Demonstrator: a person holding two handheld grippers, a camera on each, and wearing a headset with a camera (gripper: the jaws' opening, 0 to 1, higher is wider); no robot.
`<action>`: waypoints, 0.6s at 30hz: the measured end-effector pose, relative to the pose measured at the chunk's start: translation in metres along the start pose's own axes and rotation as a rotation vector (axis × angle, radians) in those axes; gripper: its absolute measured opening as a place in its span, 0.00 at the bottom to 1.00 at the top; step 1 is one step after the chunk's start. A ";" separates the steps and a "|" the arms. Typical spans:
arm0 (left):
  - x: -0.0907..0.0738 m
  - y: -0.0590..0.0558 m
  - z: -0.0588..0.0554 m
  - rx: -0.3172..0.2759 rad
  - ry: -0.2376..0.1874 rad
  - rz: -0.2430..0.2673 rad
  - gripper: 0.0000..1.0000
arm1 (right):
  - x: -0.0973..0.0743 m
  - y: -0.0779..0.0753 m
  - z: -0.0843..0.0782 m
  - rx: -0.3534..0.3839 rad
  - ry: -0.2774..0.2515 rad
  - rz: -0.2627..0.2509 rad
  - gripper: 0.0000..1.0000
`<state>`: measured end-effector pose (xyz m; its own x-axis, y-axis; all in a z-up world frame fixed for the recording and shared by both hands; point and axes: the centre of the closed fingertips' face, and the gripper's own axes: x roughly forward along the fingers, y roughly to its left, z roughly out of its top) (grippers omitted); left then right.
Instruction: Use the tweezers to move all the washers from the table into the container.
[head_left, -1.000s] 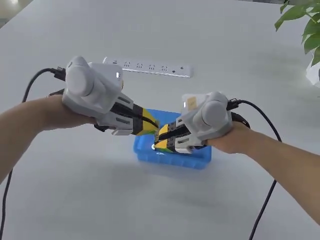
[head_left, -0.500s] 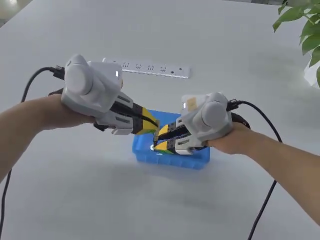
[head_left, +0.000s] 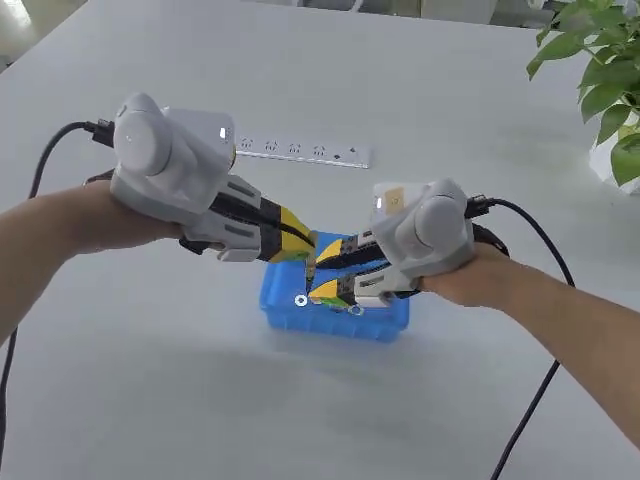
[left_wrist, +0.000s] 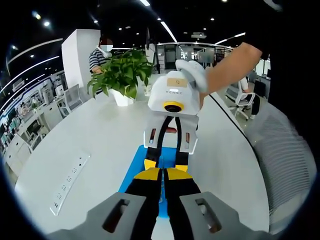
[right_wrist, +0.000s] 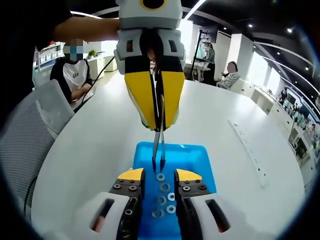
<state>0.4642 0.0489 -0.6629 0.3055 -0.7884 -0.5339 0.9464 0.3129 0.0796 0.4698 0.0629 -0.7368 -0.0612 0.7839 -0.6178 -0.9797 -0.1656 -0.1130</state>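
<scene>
Change noted: the whole head view is sitting differently from half a second ago, but that is my head moving, not the work. Measured against the container (head_left: 385, 325), my left gripper (head_left: 296, 236) is riding a little higher than it was, and more of the blue floor is showing beneath it. I am reading that as a delivery just finished rather than one under way.

Left: my left gripper is clenching the tweezers (right_wrist: 159, 131) near their upper end, jaws pressed flat against them, with the points hanging down over the container. The points are standing slightly apart and, as far as I can tell, carrying nothing.

Centre: the washers (right_wrist: 165, 188) are lying loose on the container floor in a small cluster — flat, thin, pale metal rings, some touching one another. The container, a shallow blue tray with low walls, is resting on the table (head_left: 150, 390).

Right: my right gripper (right_wrist: 160, 176) is hovering just above the container, jaws released and gripping nothing, the cluster showing between them.

Open item — I cannot tell whether any washers are waiting on the table
</scene>
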 end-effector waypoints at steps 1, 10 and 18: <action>-0.001 -0.001 0.001 -0.002 0.000 -0.003 0.05 | -0.002 0.001 0.000 0.003 -0.001 -0.005 0.25; -0.011 -0.019 0.014 0.013 -0.006 -0.010 0.05 | -0.035 0.013 0.000 0.059 -0.014 -0.075 0.31; -0.017 -0.038 0.023 0.029 -0.010 -0.028 0.05 | -0.060 0.027 -0.002 0.084 -0.021 -0.126 0.32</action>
<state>0.4260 0.0382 -0.6381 0.2799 -0.8017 -0.5281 0.9572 0.2754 0.0893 0.4476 0.0095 -0.7044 0.0604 0.8079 -0.5862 -0.9923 -0.0148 -0.1226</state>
